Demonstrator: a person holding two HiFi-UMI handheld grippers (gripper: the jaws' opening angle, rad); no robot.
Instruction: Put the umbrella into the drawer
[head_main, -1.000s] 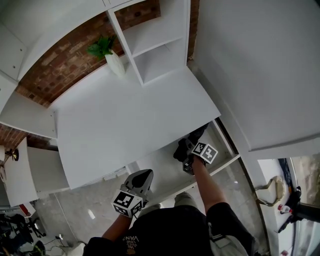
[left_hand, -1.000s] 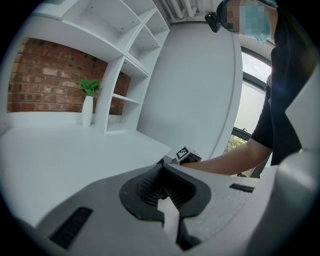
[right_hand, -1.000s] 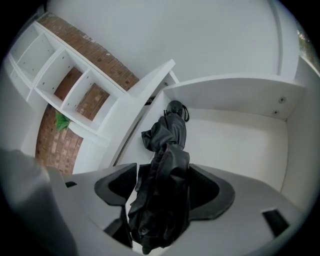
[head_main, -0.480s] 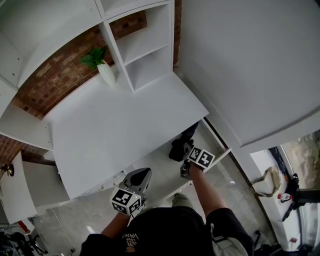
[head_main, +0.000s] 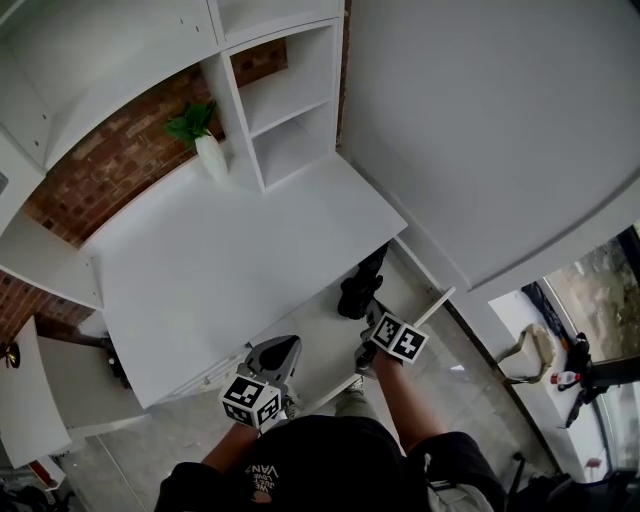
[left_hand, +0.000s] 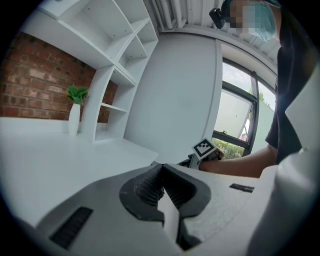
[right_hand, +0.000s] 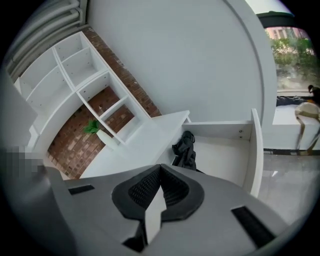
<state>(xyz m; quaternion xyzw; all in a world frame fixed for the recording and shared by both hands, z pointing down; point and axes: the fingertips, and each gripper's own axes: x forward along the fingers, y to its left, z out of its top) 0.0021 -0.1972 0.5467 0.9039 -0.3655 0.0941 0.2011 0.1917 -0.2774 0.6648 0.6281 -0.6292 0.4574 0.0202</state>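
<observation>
Two grippers, both clenched tight on nothing: left gripper (head_main: 283, 352) and right gripper (right_hand: 160, 175). One black umbrella (head_main: 360, 290) lies in the single open drawer (head_main: 432, 305), about 11 o'clock from the right gripper in the head view. That gripper's own body cuts off its near end. One plant (head_main: 190, 122) sits at the desk's (head_main: 220, 260) 11 o'clock. The shirt (head_main: 300, 460) print is too small to read.

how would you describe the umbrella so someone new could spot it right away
Find the big white desk against the brick wall, then the open drawer pulled out below its front edge. The umbrella lies in it, a folded black bundle, the only dark thing among white surfaces.
</observation>
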